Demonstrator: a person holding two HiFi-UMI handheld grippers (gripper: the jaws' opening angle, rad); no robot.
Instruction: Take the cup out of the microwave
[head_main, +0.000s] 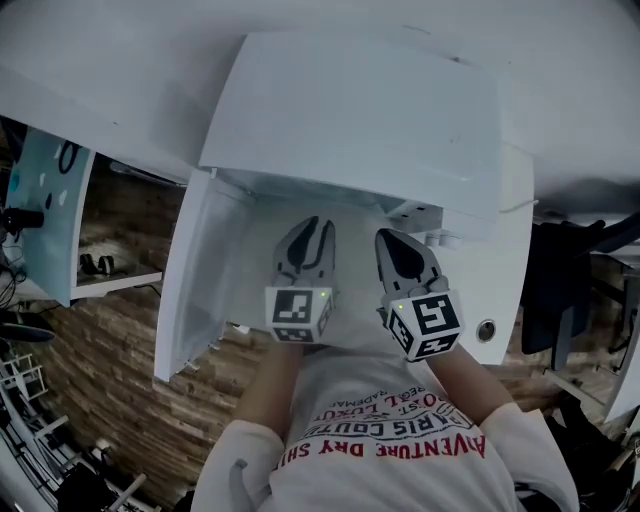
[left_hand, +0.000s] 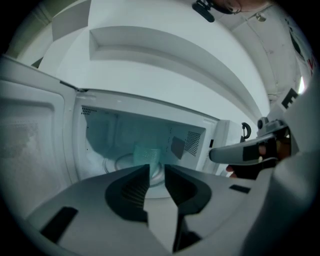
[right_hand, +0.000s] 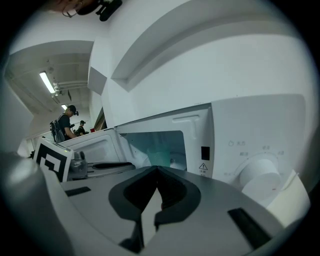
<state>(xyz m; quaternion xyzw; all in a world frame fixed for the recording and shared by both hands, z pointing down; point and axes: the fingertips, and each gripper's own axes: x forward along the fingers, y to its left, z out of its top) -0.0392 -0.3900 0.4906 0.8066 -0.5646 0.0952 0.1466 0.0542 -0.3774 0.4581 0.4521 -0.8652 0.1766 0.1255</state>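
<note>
A pale green see-through cup (left_hand: 146, 156) stands upright on the turntable inside the white microwave (head_main: 352, 110); the right gripper view shows the cup (right_hand: 159, 159) through the doorway too. Both grippers hang side by side just outside the cavity. My left gripper (head_main: 316, 228) points straight at the cup with its jaws a narrow slit apart and nothing between them (left_hand: 156, 171). My right gripper (head_main: 388, 238) sits in front of the doorway's right edge, its jaws meeting at the tips (right_hand: 158, 169) and empty. The head view hides the cup under the microwave's top.
The microwave door (head_main: 196, 285) is swung wide to the left, beside my left gripper. The control panel with a round dial (right_hand: 259, 176) lies right of the doorway. A white wall and a shelf rise behind. People (right_hand: 66, 124) stand far off in the room.
</note>
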